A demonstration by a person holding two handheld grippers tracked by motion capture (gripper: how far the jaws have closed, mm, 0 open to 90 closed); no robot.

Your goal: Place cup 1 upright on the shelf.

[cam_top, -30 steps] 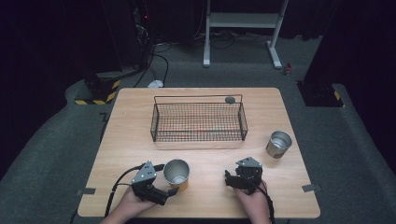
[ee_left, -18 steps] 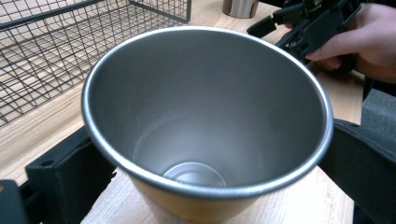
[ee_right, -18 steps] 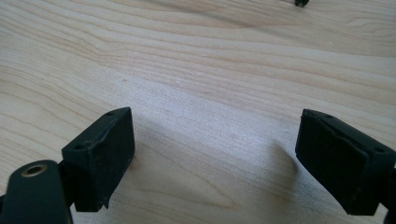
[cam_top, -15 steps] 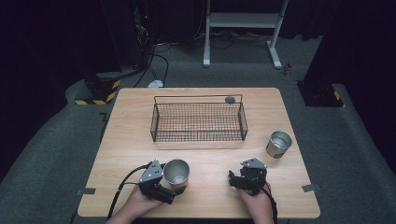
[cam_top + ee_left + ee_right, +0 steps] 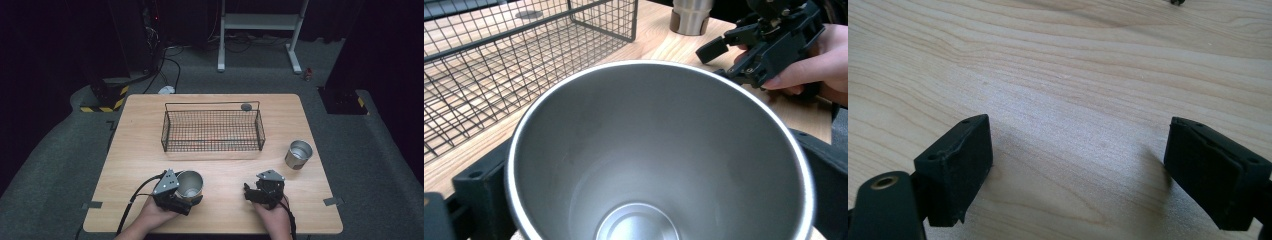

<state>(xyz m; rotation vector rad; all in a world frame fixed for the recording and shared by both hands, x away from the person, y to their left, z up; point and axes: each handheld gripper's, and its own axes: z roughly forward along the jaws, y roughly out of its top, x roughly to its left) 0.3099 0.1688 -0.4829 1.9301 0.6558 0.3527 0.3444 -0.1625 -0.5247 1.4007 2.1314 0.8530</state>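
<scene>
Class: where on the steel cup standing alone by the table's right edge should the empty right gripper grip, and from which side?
Grip the upright steel cup across its round wall, approaching level from the near side with the open right gripper. Its mouth faces up, and nothing stands between.

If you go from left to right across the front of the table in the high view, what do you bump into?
Left gripper holding a cup → right gripper → second cup, a bit farther back.
</scene>
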